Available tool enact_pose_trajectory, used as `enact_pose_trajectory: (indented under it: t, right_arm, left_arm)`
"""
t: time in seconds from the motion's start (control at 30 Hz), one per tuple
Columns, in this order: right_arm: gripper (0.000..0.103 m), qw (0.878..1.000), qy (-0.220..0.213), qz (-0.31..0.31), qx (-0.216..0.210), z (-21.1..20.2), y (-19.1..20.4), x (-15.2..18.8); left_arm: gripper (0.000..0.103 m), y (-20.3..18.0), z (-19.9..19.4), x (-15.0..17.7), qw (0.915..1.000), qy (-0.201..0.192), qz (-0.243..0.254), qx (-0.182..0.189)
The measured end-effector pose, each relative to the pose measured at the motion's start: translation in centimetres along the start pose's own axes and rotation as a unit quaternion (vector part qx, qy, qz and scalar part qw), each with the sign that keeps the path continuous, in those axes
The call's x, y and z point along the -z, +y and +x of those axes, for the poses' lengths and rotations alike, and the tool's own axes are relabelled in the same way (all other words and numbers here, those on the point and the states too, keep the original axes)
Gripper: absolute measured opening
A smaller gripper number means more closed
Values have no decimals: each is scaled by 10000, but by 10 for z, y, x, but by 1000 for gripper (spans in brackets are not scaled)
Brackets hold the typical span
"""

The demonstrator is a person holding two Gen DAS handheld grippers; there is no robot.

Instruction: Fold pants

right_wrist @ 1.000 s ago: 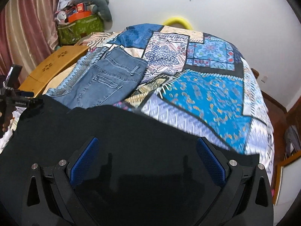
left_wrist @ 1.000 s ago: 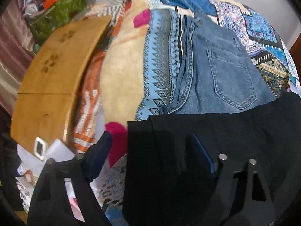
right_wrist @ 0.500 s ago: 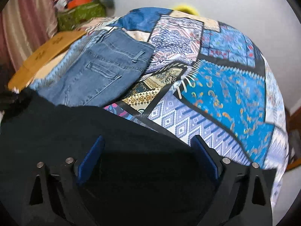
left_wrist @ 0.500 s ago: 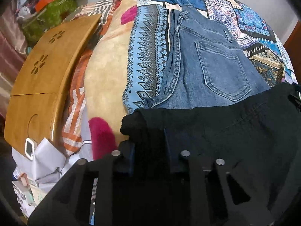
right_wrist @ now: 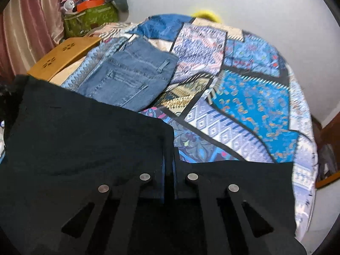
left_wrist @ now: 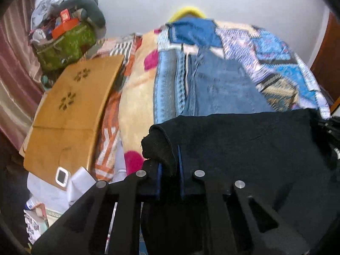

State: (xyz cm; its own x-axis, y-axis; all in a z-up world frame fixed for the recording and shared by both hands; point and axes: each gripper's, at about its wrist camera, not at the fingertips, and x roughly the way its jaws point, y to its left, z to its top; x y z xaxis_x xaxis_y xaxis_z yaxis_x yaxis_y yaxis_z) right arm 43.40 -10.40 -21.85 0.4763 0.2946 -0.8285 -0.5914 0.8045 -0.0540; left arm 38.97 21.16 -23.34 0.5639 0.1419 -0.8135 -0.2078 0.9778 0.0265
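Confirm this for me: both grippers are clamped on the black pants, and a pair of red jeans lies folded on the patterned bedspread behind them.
One thing is wrong: the jeans are blue denim, not red, as the right wrist view shows. The rest holds: the left gripper and right gripper are both shut on the black pants, and the jeans lie folded on the patterned bedspread behind them.

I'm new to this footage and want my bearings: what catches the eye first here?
The black pants fill the foreground, each near corner pinched: left gripper shut on one, right gripper shut on the other. Behind them folded blue jeans lie on a bright patchwork bedspread, with a wooden lap table at the left.
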Motion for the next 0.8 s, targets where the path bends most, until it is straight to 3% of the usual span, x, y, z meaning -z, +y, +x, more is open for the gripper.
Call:
enact_pose_trajectory:
  t: [0.2,0.33,0.8]
  right_arm:
    - [4,9970,-614,456,121,-55,-15,-6]
    - [4,9950,-868,466,151,-93,-11,-4]
    - [5,9907,-1088,777,-255,-174,42,94]
  left_arm:
    - [12,-2,-42,-18,9988,-454,-117,109]
    - [12,-6,-64,-12,9980,-588,-99,211]
    - [12,4,-144,80,9946,-757,-278,660]
